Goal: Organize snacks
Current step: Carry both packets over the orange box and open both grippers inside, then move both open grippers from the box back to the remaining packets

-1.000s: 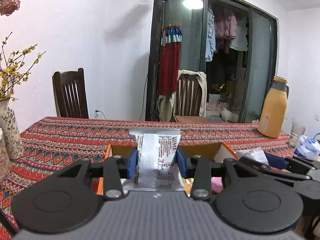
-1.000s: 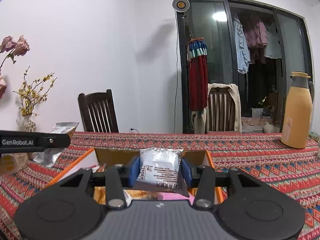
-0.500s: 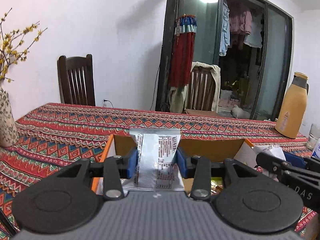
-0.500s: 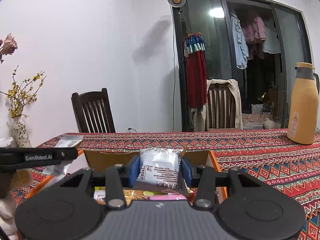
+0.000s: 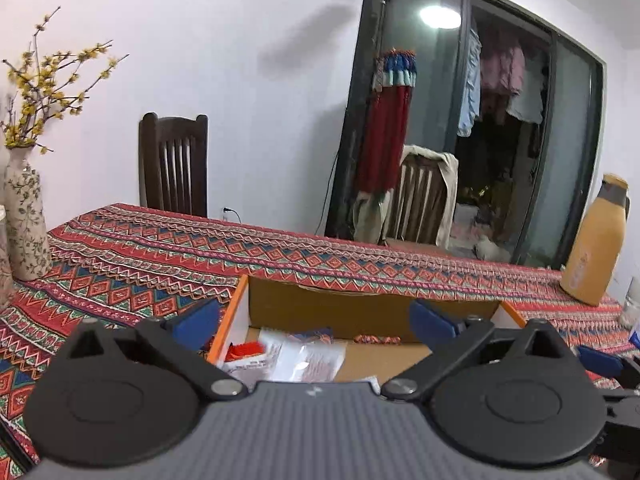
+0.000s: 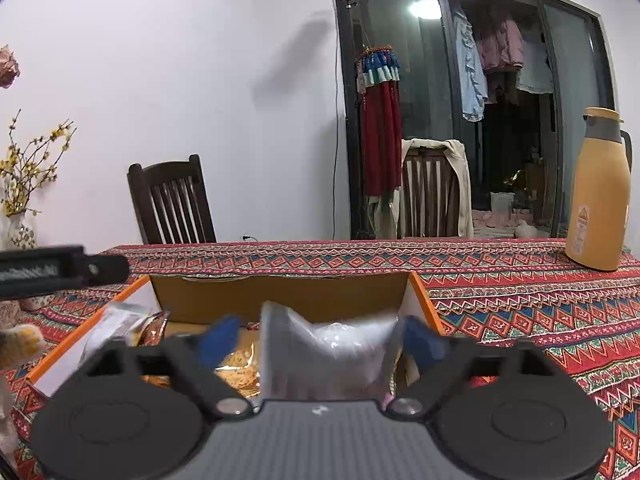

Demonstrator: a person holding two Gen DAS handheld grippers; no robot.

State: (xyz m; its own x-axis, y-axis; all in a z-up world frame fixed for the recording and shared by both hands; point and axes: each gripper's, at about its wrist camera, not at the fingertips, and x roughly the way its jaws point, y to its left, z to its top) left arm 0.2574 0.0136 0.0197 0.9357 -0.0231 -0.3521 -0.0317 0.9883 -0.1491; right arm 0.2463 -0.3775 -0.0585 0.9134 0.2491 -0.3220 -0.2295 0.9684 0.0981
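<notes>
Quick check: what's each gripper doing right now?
Left gripper: jaws opening, nothing between them.
Right gripper: jaws opening, silver snack packet dropping between them toward the box.

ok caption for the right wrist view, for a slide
Right gripper opening over the cardboard box, a silver snack packet blurred between its fingers.

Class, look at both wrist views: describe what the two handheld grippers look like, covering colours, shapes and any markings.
The left gripper and the right gripper match: a grey ribbed body, two round black discs, angular black linkage arms with silver pivot bolts, and blue fingertip pads. In the right wrist view, the left gripper's black side bar carries white lettering, too blurred to read. No cables or sleeves show.
</notes>
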